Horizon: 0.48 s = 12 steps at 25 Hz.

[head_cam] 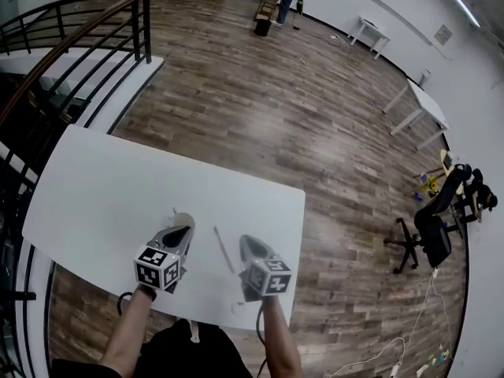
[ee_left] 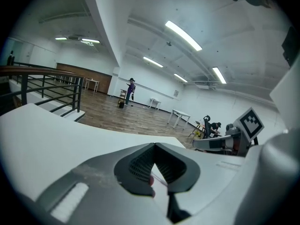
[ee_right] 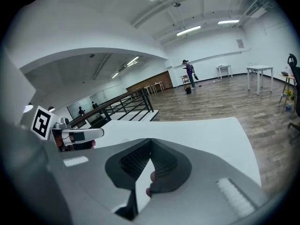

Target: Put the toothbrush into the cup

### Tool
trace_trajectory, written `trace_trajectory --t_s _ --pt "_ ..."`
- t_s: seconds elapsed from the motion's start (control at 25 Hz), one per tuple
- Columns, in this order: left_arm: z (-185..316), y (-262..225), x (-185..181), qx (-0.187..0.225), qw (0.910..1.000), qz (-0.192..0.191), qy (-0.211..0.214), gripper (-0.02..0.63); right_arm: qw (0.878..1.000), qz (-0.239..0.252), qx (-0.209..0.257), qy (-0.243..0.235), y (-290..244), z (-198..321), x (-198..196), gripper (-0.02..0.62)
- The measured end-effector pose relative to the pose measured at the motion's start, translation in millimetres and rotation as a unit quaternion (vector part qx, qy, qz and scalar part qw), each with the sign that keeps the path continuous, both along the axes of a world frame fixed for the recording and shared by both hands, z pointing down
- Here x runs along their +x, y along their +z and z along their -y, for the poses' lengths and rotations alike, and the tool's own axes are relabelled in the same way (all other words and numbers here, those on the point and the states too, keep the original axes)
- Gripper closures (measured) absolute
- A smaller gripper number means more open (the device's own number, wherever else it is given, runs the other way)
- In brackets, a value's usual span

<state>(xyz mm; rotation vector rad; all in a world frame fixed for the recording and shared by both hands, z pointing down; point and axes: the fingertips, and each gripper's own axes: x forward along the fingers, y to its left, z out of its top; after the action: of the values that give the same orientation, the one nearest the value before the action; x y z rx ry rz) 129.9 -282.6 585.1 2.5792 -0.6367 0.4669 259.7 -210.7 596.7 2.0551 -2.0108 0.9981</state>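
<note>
Both pressed together, my left tool (head_cam: 186, 232) and right tool (head_cam: 246, 241) hang over the white table (head_cam: 102, 187), lower centre; thin grey toothbrush (head_cam: 224, 250) between them, pale round cup (head_cam: 182, 219) at the left tool's tip.

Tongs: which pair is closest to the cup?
The left tongs, whose tips are right at the cup; the right tongs sit on the toothbrush's other side.
</note>
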Motion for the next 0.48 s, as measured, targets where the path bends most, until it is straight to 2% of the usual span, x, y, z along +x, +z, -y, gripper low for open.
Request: trace_trajectory --t_s 0.48 --pt "-47 82 -19 -0.063 0.9972 0.035 -0.020 0.600 0.997 0.035 -0.058 -0.026 77 -36 -24 0.588"
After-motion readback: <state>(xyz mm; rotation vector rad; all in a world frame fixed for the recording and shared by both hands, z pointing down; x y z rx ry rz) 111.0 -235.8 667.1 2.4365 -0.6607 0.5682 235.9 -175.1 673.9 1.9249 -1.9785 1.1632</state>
